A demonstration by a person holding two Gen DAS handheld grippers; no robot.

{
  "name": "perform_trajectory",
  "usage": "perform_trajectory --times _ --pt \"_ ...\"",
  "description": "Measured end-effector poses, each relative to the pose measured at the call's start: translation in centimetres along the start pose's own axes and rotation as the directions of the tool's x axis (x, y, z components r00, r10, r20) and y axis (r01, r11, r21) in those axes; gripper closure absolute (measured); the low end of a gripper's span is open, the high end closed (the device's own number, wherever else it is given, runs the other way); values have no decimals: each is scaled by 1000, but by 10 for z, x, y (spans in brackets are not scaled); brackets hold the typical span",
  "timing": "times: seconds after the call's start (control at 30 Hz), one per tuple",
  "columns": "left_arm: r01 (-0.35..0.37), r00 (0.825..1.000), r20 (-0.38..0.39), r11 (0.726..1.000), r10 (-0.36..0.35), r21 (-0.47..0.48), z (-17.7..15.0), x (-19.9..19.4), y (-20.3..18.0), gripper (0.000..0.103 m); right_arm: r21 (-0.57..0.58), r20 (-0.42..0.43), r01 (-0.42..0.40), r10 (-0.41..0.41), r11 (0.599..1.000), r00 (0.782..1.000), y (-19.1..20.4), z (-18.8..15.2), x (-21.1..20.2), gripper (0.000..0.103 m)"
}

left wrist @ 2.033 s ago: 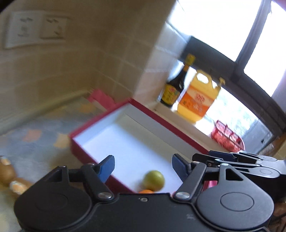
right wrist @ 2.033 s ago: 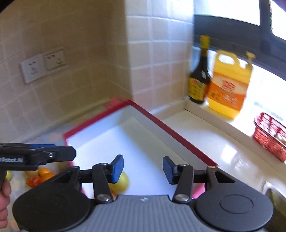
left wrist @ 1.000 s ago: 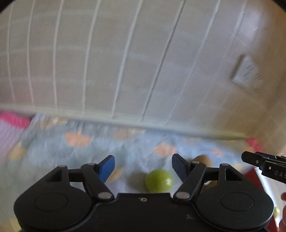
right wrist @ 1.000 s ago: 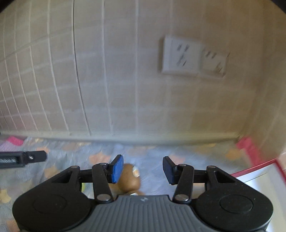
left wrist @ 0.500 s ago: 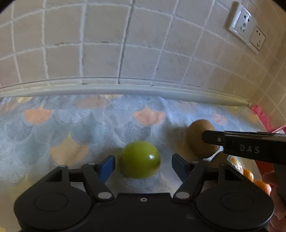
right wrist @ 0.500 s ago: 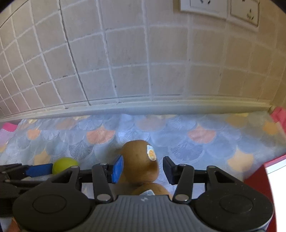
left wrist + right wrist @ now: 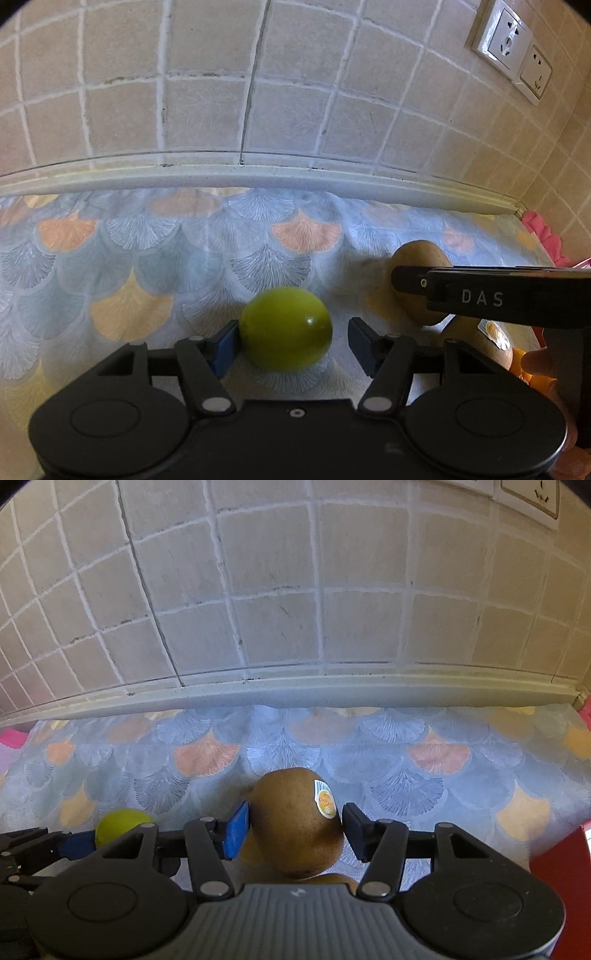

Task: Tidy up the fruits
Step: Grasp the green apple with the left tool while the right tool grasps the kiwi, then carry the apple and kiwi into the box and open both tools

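A green round fruit (image 7: 285, 328) lies on the patterned cloth between the open fingers of my left gripper (image 7: 293, 343); the left pad touches it and the right pad stands apart. A brown kiwi (image 7: 298, 821) with a sticker sits between the fingers of my right gripper (image 7: 295, 829), which is open around it with pads close to its sides. The same kiwi (image 7: 421, 275) shows in the left wrist view behind the right gripper's finger. The green fruit (image 7: 122, 825) also shows at the left of the right wrist view.
A second kiwi (image 7: 484, 341) and orange fruit (image 7: 524, 369) lie at the right. The tiled wall (image 7: 258, 92) with a ledge runs close behind. A red box edge (image 7: 561, 853) is at the right. The scalloped cloth (image 7: 406, 757) covers the counter.
Both grippers swung from the red box to the cloth by the wall. They moved forward, so the green fruit and the kiwi now sit between their fingers.
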State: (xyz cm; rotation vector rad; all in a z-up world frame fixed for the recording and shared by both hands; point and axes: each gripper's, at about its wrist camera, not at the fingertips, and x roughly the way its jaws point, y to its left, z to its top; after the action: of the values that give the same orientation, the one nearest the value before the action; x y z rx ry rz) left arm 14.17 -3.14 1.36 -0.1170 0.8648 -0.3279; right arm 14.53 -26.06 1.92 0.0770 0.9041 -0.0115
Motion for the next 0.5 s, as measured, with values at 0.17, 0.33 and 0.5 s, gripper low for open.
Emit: perform_trajectory --times 0.17,0.33,0.5 --pt "-20 1000 9 1000 20 9 0 0 0 41 -2 9 3 -3 1000 1000 1 -1 -1 46" --pt "-9 1000 17 1000 9 11 1 -5 1 42 23 25 -10 9 1000 1000 -2 -1 -9 47" --pt "15 997 72 999 -18 34 7 -32 -10 42 48 105 -24 19 999 994 -10 5 -46 47"
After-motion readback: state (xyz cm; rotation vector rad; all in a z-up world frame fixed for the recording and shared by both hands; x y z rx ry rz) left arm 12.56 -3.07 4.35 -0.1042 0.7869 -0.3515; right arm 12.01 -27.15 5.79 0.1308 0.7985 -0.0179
